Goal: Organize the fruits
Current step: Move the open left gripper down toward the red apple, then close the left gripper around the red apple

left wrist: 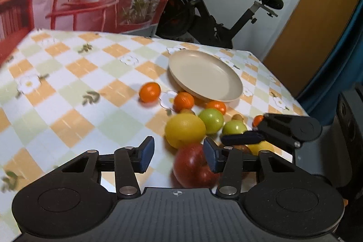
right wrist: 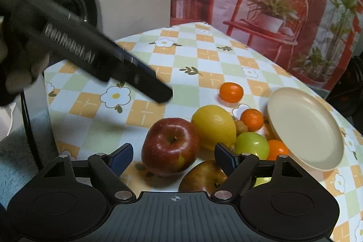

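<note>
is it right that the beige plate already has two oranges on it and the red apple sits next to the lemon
Not quite. The beige plate holds nothing: the right wrist view shows its inside bare, with the oranges lying on the tablecloth beside it. The rest stands: the red apple does sit next to the lemon.

A red apple sits stem-up on the counter, touching a yellow lemon behind it, with a second, browner apple tipped on its side in front. Green apples and small oranges cluster against the rim of an empty beige plate; one orange lies apart.
</note>
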Motion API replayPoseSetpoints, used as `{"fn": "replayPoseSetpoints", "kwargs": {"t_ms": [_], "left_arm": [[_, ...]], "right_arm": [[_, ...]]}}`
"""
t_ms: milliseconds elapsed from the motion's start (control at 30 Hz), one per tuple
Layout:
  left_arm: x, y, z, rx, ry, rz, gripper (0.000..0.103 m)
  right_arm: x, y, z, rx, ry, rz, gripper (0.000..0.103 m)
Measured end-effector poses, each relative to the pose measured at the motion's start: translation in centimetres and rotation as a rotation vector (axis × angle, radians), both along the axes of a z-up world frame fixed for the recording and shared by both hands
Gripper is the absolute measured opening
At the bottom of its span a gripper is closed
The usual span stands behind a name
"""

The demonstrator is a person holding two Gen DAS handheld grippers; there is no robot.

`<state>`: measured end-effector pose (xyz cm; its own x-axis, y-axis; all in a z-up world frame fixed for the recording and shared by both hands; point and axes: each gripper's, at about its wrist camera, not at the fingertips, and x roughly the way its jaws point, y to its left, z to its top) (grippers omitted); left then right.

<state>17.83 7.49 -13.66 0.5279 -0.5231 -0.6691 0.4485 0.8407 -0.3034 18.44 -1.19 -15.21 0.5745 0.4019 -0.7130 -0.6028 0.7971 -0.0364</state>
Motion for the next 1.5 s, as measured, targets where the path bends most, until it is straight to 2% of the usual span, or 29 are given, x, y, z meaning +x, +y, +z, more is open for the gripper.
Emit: {"fn": "replayPoseSetpoints", "kwargs": {"t_ms": [167, 300, 367, 500, 600, 933, 1200, 1367, 1500], "left_arm": [[0.1, 0.2, -1.4, -0.078, 0.033, 0.007, 0.050], [-0.2, -0.2, -2.1, -0.104, 0.068, -0.004, 0.049], [-0.1, -0.4, -2.6, -0.107, 0.088, -0.008, 0.041], [-0.2, -0.4, -3.2, -0.102, 0.105, 0.000, 0.041], [-0.2, -0.2, -3.6, -0.106, 0.116, 0.012, 0.035], [-0.5, -0.3, -3.8, -0.096, 0.086, 0.026, 0.034], [-0.7, -0.4, -3.8, -0.094, 0.068, 0.027, 0.034], [-0.8, -0.4, -3.5, -0.084, 0.060, 0.027, 0.034], [-0.7, 0.1, -2.9, -0.108, 0.045, 0.033, 0.034]], "right_arm": [[1.1, 0.0, -0.1, 0.000, 0.022, 0.012, 0.066], [1.8, 0.3, -0.2, -0.005, 0.044, 0.034, 0.061], [2.0, 0.4, -0.4, -0.012, 0.058, 0.044, 0.061], [2.2, 0.5, -0.6, -0.025, 0.081, 0.059, 0.060], [2.4, 0.6, -0.9, -0.035, 0.099, 0.063, 0.062], [2.4, 0.5, -1.1, -0.023, 0.096, 0.059, 0.062], [2.3, 1.3, -1.3, -0.074, 0.084, 0.061, 0.062], [2.0, 0.8, -1.3, -0.038, 0.070, 0.055, 0.061], [2.0, 0.0, -0.6, 0.023, 0.046, 0.041, 0.061]]}}
